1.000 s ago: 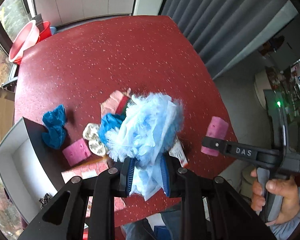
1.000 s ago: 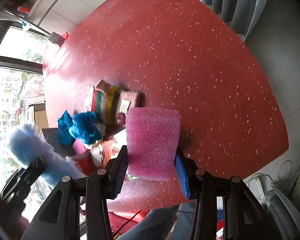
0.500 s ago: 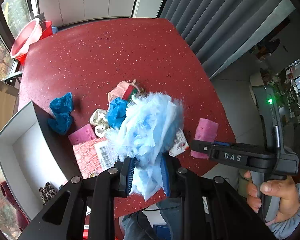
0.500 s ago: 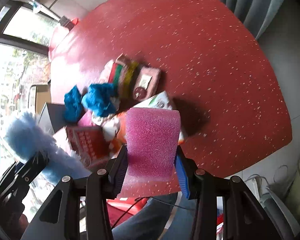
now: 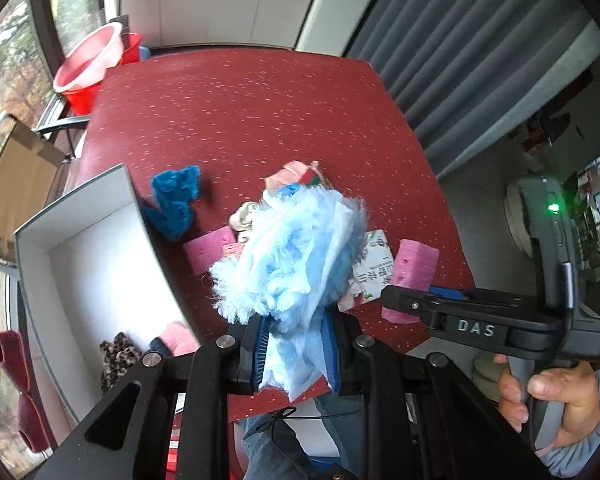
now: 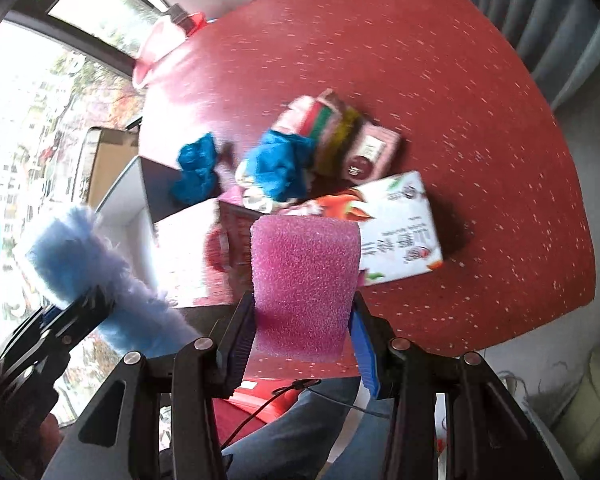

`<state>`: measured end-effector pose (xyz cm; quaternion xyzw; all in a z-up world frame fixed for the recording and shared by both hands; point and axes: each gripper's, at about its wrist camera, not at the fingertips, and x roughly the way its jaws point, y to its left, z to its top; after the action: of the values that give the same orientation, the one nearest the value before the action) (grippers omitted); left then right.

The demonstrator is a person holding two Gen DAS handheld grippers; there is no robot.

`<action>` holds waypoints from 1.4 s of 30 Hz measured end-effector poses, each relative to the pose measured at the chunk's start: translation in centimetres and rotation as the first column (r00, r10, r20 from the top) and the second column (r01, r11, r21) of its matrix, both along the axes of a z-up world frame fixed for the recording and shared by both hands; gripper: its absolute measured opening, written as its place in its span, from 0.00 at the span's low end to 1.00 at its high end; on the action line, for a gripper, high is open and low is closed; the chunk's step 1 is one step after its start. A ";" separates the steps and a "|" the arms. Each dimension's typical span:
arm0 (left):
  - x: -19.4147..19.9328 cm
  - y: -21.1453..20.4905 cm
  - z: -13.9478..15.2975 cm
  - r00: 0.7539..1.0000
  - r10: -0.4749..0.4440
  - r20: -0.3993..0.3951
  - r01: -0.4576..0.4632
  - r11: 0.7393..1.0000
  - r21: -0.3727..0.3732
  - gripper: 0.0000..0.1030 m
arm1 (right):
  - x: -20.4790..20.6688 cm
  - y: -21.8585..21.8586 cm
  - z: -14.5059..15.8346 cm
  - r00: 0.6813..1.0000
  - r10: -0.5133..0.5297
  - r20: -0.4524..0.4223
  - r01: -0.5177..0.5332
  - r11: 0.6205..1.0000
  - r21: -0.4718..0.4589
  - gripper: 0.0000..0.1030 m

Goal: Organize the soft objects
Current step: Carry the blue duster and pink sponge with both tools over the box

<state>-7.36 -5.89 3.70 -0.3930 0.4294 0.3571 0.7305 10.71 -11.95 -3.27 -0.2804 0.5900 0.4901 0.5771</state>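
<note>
My left gripper (image 5: 294,354) is shut on a fluffy light-blue duster (image 5: 296,256), held above the near edge of the red table (image 5: 236,104). My right gripper (image 6: 304,344) is shut on a pink sponge (image 6: 304,280), also held above the near edge; the sponge shows in the left wrist view (image 5: 414,268). A grey open box (image 5: 96,272) stands at the near left with a leopard-print cloth (image 5: 118,356) inside. Blue cloths (image 5: 176,204) (image 6: 280,164), another pink sponge (image 5: 210,250) and packets lie in a pile mid-table.
A white printed carton (image 6: 396,228) and a pink packet (image 6: 374,152) lie in the pile. A red basin (image 5: 86,68) sits beyond the far left corner, a cardboard box (image 5: 16,176) at the left. Grey curtains (image 5: 472,40) hang on the right.
Both grippers have risen and pulled back toward the near edge with their loads. The open box has come further into the left wrist view.
</note>
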 end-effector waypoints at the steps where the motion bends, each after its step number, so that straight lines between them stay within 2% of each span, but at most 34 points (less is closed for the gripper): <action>1: -0.5 0.0 0.0 1.000 0.010 0.000 -0.010 1.000 0.005 0.25 | -0.6 0.2 0.4 1.000 0.014 0.001 -0.014 1.000 0.006 0.45; 12: -5.8 -0.4 -0.2 0.991 0.136 -0.001 -0.136 0.991 0.020 0.25 | -6.5 1.6 1.9 0.986 0.164 0.038 -0.165 0.986 0.030 0.45; 22: -11.3 -0.8 -1.4 0.961 0.271 -0.057 -0.270 0.962 0.027 0.25 | -11.1 3.2 1.8 0.958 0.281 0.063 -0.283 0.959 0.024 0.45; 27: -13.9 -1.1 -2.5 0.937 0.335 -0.098 -0.333 0.942 0.034 0.25 | -14.0 4.0 1.8 0.927 0.363 0.089 -0.366 0.930 0.016 0.45; 32: -15.6 -1.3 -3.7 0.916 0.380 -0.133 -0.379 0.925 0.027 0.25 | -17.2 4.8 1.5 0.884 0.453 0.119 -0.457 0.890 0.005 0.45; 42: -17.5 -1.2 -5.5 0.886 0.425 -0.186 -0.429 0.903 0.020 0.25 | -21.9 6.3 0.6 0.821 0.554 0.138 -0.558 0.830 -0.018 0.45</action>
<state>-24.85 -7.04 -1.83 -0.4506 0.4027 0.5392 0.5865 -11.19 -5.63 -2.67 -0.4664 0.4358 0.6234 0.4515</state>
